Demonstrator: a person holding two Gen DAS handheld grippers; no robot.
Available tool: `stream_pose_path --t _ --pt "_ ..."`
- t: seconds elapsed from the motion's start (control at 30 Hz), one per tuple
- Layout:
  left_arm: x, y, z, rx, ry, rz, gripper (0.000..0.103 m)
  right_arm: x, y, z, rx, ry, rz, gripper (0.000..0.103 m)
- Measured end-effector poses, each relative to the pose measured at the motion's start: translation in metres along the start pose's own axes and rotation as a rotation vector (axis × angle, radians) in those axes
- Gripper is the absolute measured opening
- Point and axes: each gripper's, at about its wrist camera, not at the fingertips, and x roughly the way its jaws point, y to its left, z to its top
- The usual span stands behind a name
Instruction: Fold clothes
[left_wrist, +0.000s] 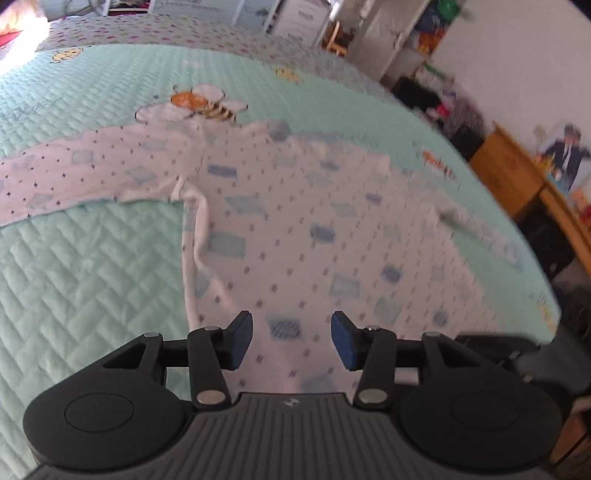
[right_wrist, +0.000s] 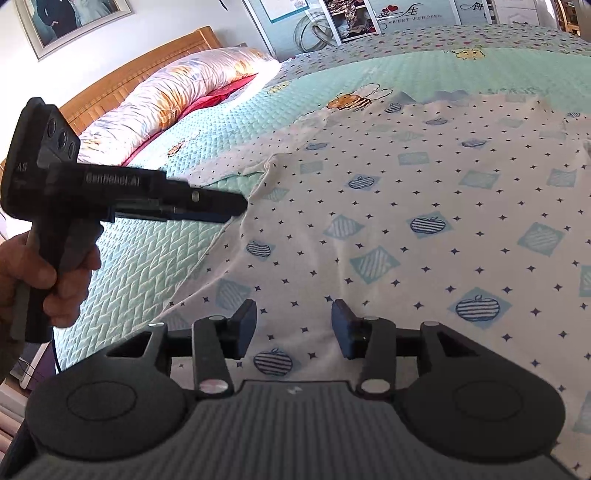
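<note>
Both grippers' fingers (left_wrist: 291, 339) (right_wrist: 293, 328) apart above the spread shirt (left_wrist: 295, 221), bare quilt (left_wrist: 92, 266) beyond its left edge.

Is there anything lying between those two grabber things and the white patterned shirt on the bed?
Nothing visible does. The shirt lies spread on the green quilt, bare on top. The left gripper and right gripper both hover open right over its fabric.

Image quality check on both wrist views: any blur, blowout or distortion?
Left wrist: motion-smeared, the garment print and the room to the right soft, top-left corner blown out, the left gripper itself sharp. Right wrist: much crisper, apple print on the garment readable; the quilt glares near the pillow. Both: strong fisheye bowing with dark corners.
</note>
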Motion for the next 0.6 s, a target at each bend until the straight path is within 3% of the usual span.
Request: stream_pose_path --t 0.07,0.1,0.13,0.2,0.27,0.37,0.47,0.53,0.6 --pt "-0.007 -0.007 -0.008 0.038 0.009 0.027 0.019 -0.008 -0.001 -0.005 -0.008 0.009 -0.018 0.051" --pt "-0.011 -0.010 -0.012 0.058 0.014 0.041 0.035 -0.012 -0.003 -0.008 -0.004 0.009 -0.025 0.051" --pt "-0.016 -0.008 -0.013 0.033 0.007 0.056 0.040 -0.017 -0.005 -0.011 0.002 0.007 -0.024 0.051" --pt "-0.026 -0.004 -0.011 -0.015 -0.016 0.032 0.040 -0.023 -0.008 -0.018 0.012 0.002 -0.024 0.051" --pt "-0.033 -0.012 -0.006 -0.052 -0.049 -0.057 0.042 -0.025 -0.007 -0.022 0.008 0.004 -0.030 0.052" --pt "-0.026 -0.037 -0.004 -0.013 -0.046 -0.182 0.051 -0.026 -0.006 -0.023 0.004 0.003 -0.032 0.053" --pt "0.000 -0.044 -0.019 0.052 0.024 -0.032 0.049 -0.029 -0.008 -0.023 0.012 0.003 -0.029 0.053" --pt "-0.005 -0.036 -0.029 0.042 -0.019 -0.038 0.049 -0.033 -0.010 -0.023 0.027 0.001 -0.028 0.053" --pt "-0.012 -0.033 -0.031 0.037 -0.012 0.019 0.051 -0.039 -0.014 -0.024 0.040 -0.013 -0.030 0.055"
